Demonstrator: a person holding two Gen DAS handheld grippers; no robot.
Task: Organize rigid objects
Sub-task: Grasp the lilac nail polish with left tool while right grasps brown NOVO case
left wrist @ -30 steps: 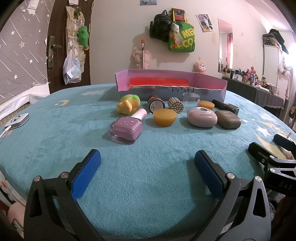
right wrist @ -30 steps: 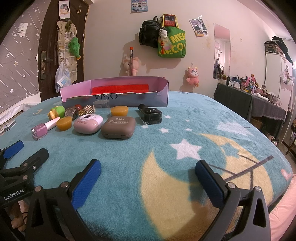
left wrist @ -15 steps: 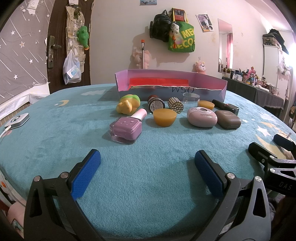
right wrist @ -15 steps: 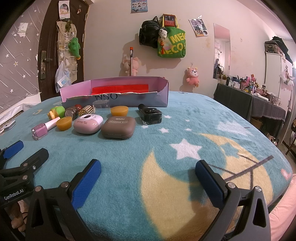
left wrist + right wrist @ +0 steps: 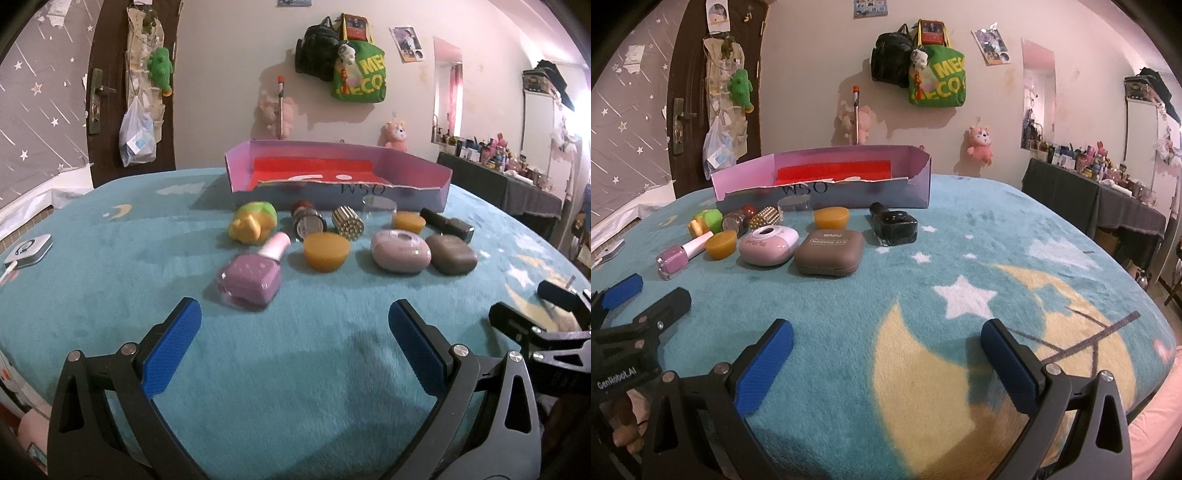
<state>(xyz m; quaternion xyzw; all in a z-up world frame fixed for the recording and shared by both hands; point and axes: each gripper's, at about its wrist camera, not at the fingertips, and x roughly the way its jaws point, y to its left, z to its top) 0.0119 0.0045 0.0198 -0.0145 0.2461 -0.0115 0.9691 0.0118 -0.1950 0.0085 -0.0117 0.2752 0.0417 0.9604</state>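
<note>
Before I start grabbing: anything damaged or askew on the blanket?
The purple box has a torn, ragged front wall. The pink nail polish bottle and black bottle lie on their sides. Nothing looks spilled.

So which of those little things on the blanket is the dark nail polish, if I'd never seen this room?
Find the long purple box with the red lining on the teal blanket. In front of its right end lies a black nail polish bottle on its side, just right of the brown case. It is the only black item, and the rightmost of the group.
</note>
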